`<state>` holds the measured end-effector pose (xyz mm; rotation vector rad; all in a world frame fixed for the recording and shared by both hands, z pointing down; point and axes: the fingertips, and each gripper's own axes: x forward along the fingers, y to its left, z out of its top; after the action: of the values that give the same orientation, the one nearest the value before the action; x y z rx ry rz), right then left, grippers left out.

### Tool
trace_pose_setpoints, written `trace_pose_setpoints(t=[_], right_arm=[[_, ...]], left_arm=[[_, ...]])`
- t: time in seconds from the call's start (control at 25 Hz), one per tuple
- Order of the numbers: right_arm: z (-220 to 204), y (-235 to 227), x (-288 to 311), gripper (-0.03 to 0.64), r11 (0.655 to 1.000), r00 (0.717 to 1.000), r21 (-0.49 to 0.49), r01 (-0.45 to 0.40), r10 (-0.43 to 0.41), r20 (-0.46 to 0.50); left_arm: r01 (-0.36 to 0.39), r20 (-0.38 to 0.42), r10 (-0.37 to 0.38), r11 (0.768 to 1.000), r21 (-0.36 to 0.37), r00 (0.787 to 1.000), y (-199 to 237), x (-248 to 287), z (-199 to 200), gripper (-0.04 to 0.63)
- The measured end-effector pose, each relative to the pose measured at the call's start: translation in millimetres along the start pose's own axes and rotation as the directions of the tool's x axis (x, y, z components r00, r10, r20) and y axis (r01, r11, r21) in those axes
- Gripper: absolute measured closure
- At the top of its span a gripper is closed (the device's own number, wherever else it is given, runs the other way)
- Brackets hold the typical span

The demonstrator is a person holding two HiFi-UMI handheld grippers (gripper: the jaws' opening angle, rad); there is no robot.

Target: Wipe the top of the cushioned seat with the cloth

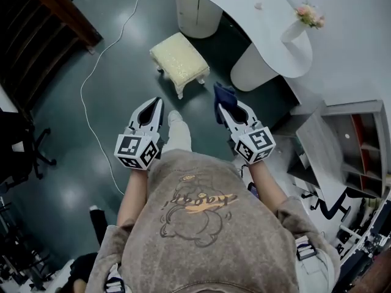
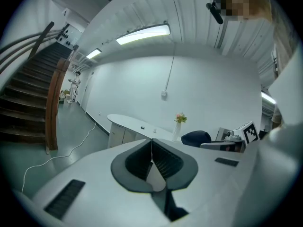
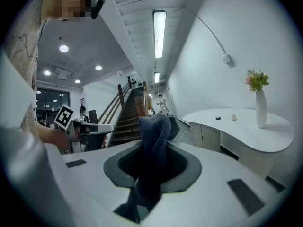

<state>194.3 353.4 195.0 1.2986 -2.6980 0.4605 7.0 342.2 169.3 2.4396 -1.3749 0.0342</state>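
The cream cushioned seat (image 1: 179, 61) stands on the dark floor ahead of me, near the white counter. A dark blue cloth (image 3: 155, 145) is pinched in my right gripper (image 1: 223, 107) and sticks out past the tips (image 1: 223, 94). My right gripper is held up in the air, short of the seat and to its right. My left gripper (image 1: 154, 105) hangs level with it, jaws pressed together with nothing between them (image 2: 152, 148). Neither gripper view shows the seat; both look across the room.
A curved white counter (image 1: 256, 17) with a vase of flowers (image 1: 307, 15) runs along the far right. A white cable (image 1: 98, 60) trails over the floor at left. A staircase (image 2: 28, 93) rises at far left. Shelving (image 1: 360, 142) and office chairs (image 1: 24, 148) flank me.
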Motion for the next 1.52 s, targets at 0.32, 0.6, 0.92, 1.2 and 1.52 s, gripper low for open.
trace_pose_setpoints(t=[0.32, 0.6, 0.92, 1.2, 1.52], right_arm=[[37.3, -31.6, 101.6, 0.529, 1.000, 1.000, 0.000, -0.003, 0.003, -0.015], [66.0, -53.6, 173.1, 0.529, 1.000, 1.000, -0.017, 0.012, -0.012, -0.021], [77.3, -80.4, 212.5, 0.529, 0.999, 0.998, -0.034, 0.034, -0.036, -0.053], [77.1, -109.2, 245.7, 0.529, 0.999, 0.996, -0.044, 0.029, -0.032, -0.079], [81.4, -145.9, 291.7, 0.529, 0.999, 0.996, -0.038, -0.021, 0.018, -0.090]], left_arm=[[0.010, -0.012, -0.010, 1.000, -0.003, 1.000, 78.7, 69.9, 44.1, 0.577], [0.025, -0.021, -0.025, 1.000, -0.003, 0.999, 138.6, 115.9, 72.6, 0.575], [0.030, -0.033, -0.032, 0.999, -0.040, 0.999, 171.6, 152.3, 79.1, 0.575], [0.017, -0.025, -0.018, 0.999, -0.041, 1.000, 192.5, 182.8, 81.0, 0.575], [-0.050, -0.018, 0.049, 0.998, -0.045, 0.999, 217.5, 218.2, 84.3, 0.575]])
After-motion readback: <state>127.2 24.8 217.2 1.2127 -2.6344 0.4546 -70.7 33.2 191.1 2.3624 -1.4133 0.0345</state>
